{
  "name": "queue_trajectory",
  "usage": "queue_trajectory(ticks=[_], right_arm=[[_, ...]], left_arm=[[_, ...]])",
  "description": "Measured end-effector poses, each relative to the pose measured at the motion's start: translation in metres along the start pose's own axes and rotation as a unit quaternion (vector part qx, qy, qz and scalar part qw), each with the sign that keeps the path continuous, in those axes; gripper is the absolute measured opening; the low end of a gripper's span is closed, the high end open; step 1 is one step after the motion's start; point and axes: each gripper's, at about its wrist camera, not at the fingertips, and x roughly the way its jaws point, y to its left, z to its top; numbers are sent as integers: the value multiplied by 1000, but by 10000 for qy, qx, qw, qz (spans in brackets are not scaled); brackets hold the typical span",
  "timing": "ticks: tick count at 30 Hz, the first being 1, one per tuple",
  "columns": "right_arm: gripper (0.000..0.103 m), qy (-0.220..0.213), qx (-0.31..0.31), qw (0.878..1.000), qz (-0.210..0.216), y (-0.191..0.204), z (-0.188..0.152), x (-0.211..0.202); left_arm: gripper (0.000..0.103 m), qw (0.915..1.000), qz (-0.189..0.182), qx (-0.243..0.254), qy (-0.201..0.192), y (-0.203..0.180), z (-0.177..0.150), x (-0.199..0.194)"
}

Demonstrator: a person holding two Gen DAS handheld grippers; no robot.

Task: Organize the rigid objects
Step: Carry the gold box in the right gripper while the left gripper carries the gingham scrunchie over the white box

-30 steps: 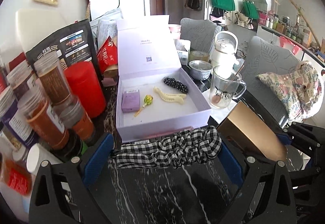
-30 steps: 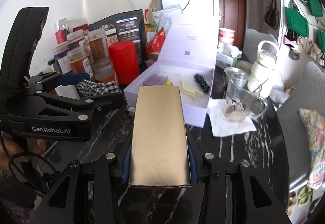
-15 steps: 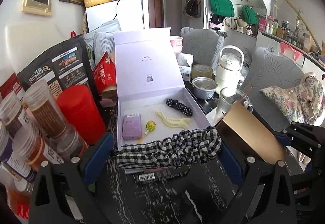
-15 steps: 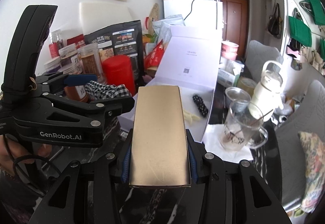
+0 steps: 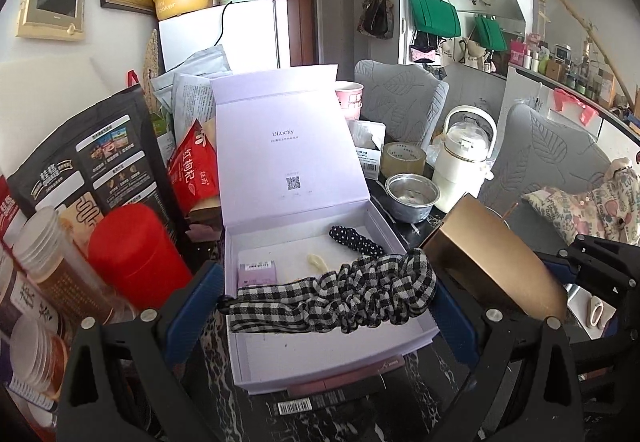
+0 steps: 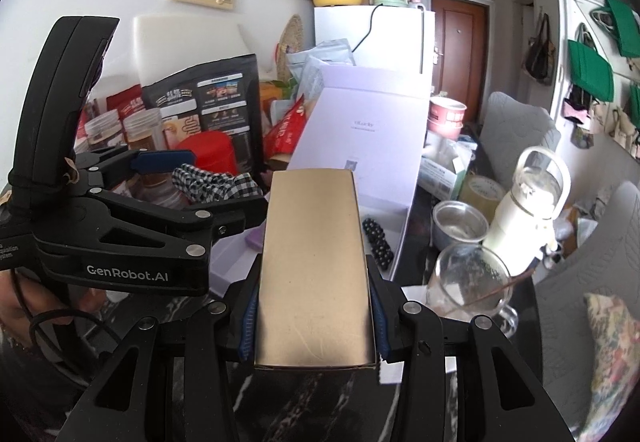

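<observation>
— Looking along my left fingers, what lies ahead?

— Dark marbled table [image 5: 160, 410], crowded. An open lilac box [image 5: 320, 362] sits in the middle with its lid up; red canister [image 5: 136, 254] and jars to the left, steel bowl [image 5: 412, 197] and white jug [image 5: 466, 157] to the right. My left gripper [image 5: 326, 296] hangs over the box, angled down, blue pads pressed on a checked scrunchie [image 5: 336, 298] stretched between them.

— And from your right?

— Same cluttered table, white fridge [image 6: 372, 37] and brown door behind, glass mug [image 6: 472, 282] right. My right gripper [image 6: 316, 316] clamps a gold box [image 6: 316, 270] by its sides, tilted downward beside the lilac box, left gripper just alongside.
</observation>
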Motion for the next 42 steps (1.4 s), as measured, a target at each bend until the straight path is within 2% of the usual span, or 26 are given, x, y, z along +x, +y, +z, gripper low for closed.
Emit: queue_trajectory(ticks=[9, 20, 34, 42], right_arm=[[44, -20, -5, 10000, -49, -16, 22, 29], [44, 11, 208, 9996, -200, -39, 46, 74], [44, 94, 208, 9992, -327, -50, 67, 118], [44, 397, 215, 9983, -378, -53, 62, 145]], left_arm=[[100, 10000, 14, 39, -45, 10, 23, 31], [100, 9996, -104, -259, 94, 28, 41, 82], [100, 9983, 274, -314, 399, 50, 45, 131], [100, 9962, 391, -437, 647, 59, 38, 155]])
